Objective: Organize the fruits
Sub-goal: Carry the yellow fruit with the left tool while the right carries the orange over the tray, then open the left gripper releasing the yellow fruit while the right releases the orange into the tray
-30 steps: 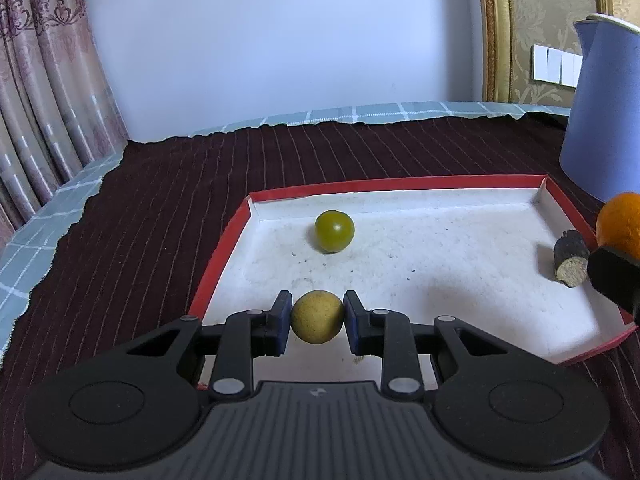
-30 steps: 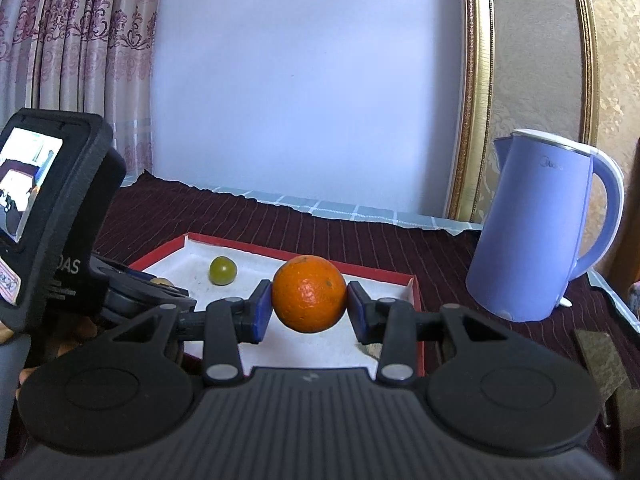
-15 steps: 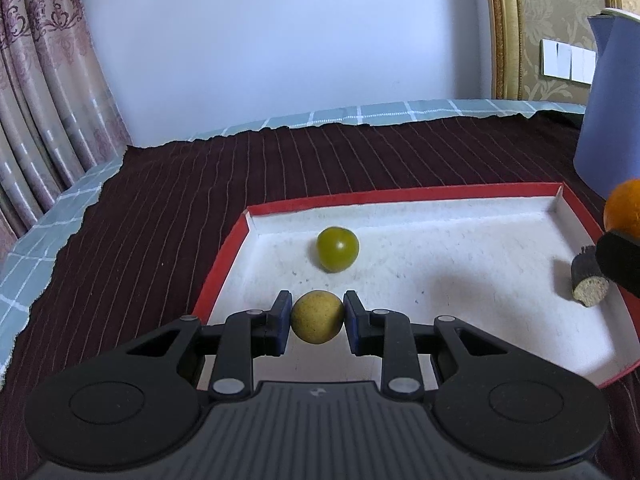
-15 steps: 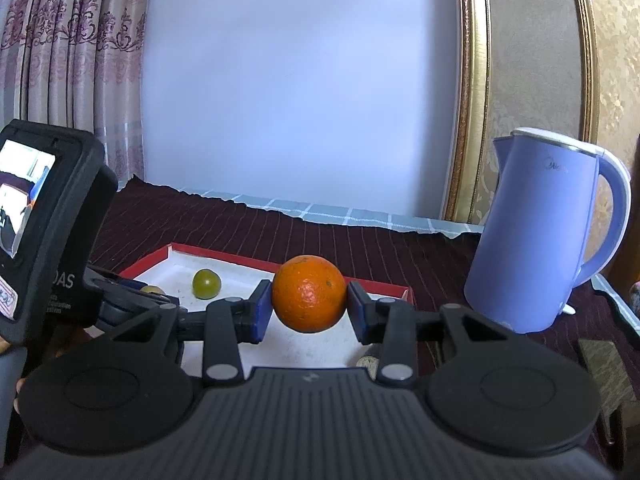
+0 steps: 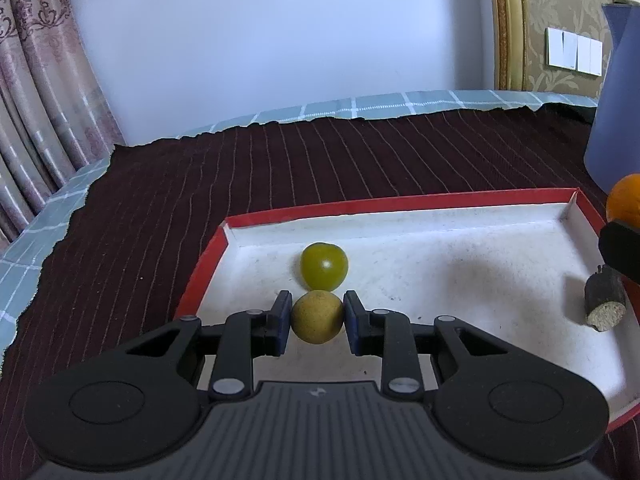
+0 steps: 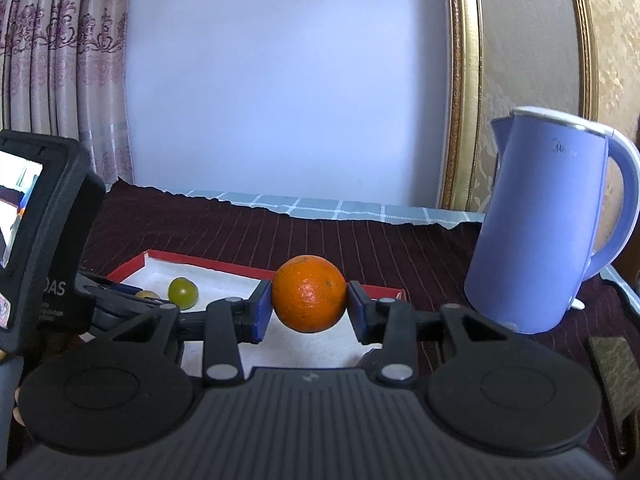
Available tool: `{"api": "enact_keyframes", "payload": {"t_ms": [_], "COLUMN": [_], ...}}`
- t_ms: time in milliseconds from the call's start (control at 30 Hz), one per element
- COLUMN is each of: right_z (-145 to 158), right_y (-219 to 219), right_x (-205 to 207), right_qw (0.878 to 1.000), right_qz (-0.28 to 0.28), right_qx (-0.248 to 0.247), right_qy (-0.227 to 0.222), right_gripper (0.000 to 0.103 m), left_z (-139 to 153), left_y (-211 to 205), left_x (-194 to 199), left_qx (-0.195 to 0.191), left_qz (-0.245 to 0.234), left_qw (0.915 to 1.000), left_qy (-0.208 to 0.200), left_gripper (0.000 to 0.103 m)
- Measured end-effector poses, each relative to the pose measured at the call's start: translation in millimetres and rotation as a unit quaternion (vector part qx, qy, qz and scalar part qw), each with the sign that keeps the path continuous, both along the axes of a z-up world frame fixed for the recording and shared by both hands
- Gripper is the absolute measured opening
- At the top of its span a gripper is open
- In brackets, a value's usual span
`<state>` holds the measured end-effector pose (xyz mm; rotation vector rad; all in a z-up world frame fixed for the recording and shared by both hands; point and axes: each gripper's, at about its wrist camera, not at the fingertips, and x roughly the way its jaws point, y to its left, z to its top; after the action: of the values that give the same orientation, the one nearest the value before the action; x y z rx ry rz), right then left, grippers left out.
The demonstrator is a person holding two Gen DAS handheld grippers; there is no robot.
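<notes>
My left gripper (image 5: pixel 316 317) is shut on a small tan round fruit (image 5: pixel 317 317), held low over the near left part of the red-rimmed white tray (image 5: pixel 440 200). A green round fruit (image 5: pixel 324 266) lies in the tray just beyond it; it also shows in the right wrist view (image 6: pixel 183 292). My right gripper (image 6: pixel 309 307) is shut on an orange (image 6: pixel 309 294), held above the tray's right side (image 6: pixel 384 290). The orange shows at the right edge of the left wrist view (image 5: pixel 626 200). The left gripper body (image 6: pixel 44 240) fills the left of the right wrist view.
A dark stubby piece with a pale cut end (image 5: pixel 604 302) lies at the tray's right side. A blue electric kettle (image 6: pixel 548 220) stands right of the tray on the dark striped cloth (image 5: pixel 320 160). The wall and curtains are behind.
My left gripper has moved forward and down with the tan fruit, now close to the green fruit. My right gripper has lowered slightly with the orange.
</notes>
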<state>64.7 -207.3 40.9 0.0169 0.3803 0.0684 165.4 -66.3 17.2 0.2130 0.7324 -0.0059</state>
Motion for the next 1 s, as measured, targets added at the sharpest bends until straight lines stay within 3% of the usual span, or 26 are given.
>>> {"api": "enact_keyframes", "payload": {"t_ms": [333, 1000], "right_z": [-8, -23], "right_y": [-4, -8], "right_x": [18, 42], "right_qw": [1.0, 0.999], "right_qz": [0.0, -0.014], "right_qx": [0.014, 0.009], "right_qy": [0.011, 0.039], "right_gripper": [0.037, 0.037], "left_z": [-4, -7], "left_y": [-6, -19], "left_x": [12, 29], "left_qx": [0.0, 0.02], "left_qz": [-0.004, -0.004], "left_qw": [1.0, 0.9996], "left_qy": [0.008, -0.017], "left_gripper": [0.027, 0.027]}}
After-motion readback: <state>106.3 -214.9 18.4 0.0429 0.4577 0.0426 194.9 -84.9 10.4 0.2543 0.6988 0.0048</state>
